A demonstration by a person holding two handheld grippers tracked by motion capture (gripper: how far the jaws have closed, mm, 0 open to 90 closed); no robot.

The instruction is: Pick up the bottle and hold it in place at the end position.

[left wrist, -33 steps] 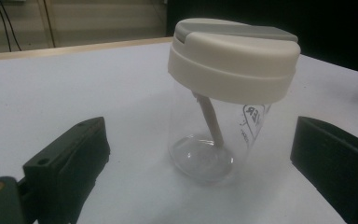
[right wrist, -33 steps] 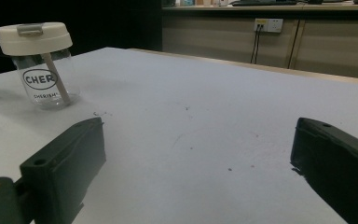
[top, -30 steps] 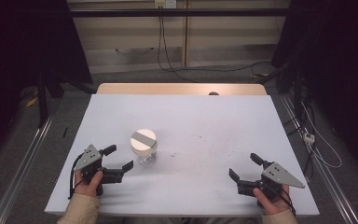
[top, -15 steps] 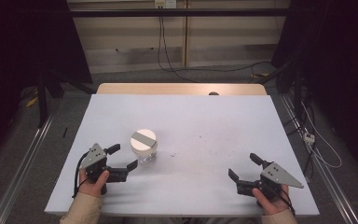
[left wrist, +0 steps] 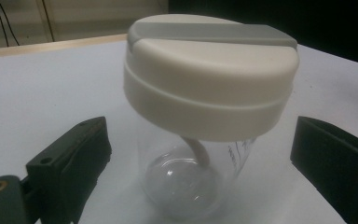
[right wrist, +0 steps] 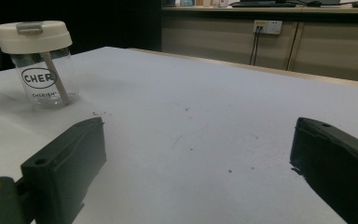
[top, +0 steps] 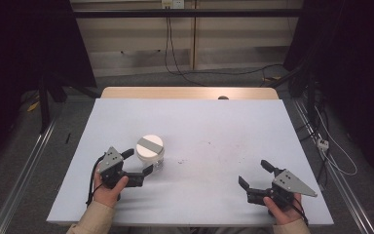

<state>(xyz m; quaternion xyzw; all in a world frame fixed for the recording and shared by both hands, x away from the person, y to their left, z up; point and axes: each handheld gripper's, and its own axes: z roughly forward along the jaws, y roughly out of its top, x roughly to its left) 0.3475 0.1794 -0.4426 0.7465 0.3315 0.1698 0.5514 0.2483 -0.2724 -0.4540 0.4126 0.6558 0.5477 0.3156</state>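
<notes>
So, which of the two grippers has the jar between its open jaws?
The left gripper. Its jaws stand open on either side of the clear jar with the cream lid, not touching it. The right gripper is open too, far off over bare table.

I'm seeing a clear, glossy glass-like jar (left wrist: 191, 182) under a smooth, matt cream plastic lid (left wrist: 209, 79) with a grey strip. My left gripper (top: 139, 165) has matt black plastic jaws. The table (top: 233, 131) is matt, faintly speckled.
</notes>
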